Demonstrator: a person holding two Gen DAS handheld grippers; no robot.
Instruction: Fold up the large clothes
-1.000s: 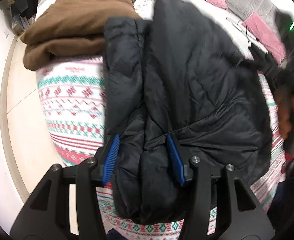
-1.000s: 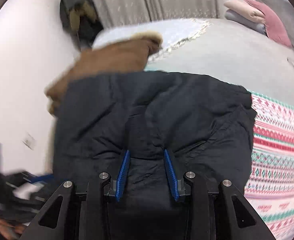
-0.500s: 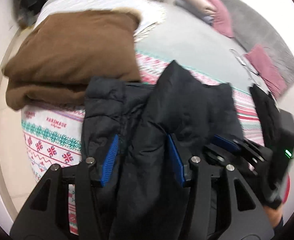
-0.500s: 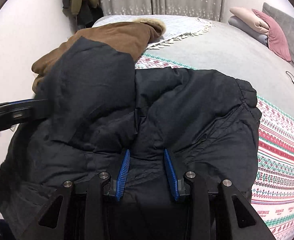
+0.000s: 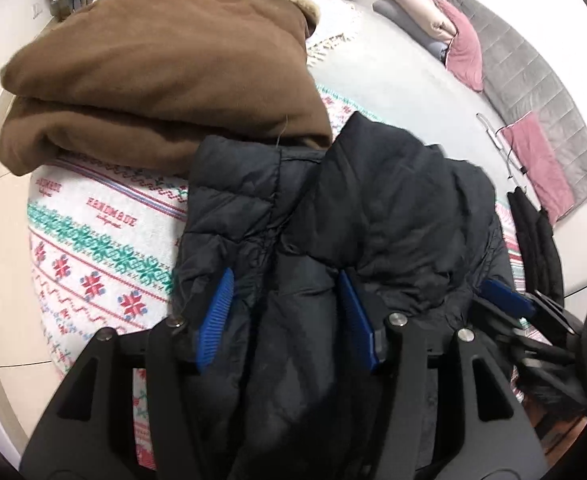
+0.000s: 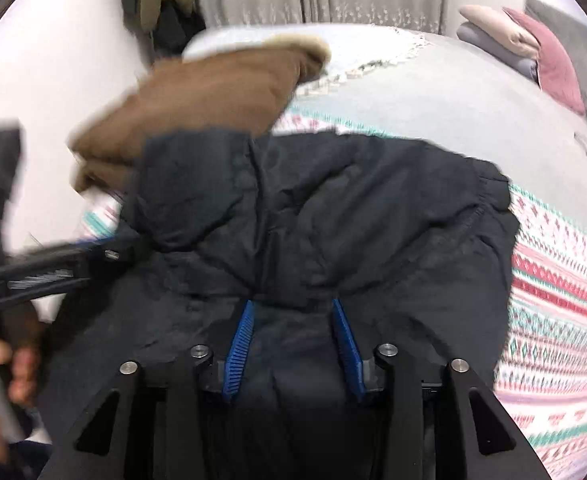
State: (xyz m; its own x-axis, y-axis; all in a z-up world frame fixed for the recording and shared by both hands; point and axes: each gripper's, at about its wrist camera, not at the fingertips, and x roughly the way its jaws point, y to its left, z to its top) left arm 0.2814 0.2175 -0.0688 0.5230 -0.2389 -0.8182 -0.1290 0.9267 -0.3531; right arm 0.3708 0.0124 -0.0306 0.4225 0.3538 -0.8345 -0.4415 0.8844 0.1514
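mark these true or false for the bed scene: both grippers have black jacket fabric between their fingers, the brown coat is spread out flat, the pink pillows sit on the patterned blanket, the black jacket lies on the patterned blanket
1. Both the left gripper and the right gripper have black jacket fabric between their fingers. True.
2. The brown coat is spread out flat. False: it lies folded in a thick stack.
3. The pink pillows sit on the patterned blanket. False: they are at the far side of the bed, by the grey headboard.
4. The black jacket lies on the patterned blanket. True.
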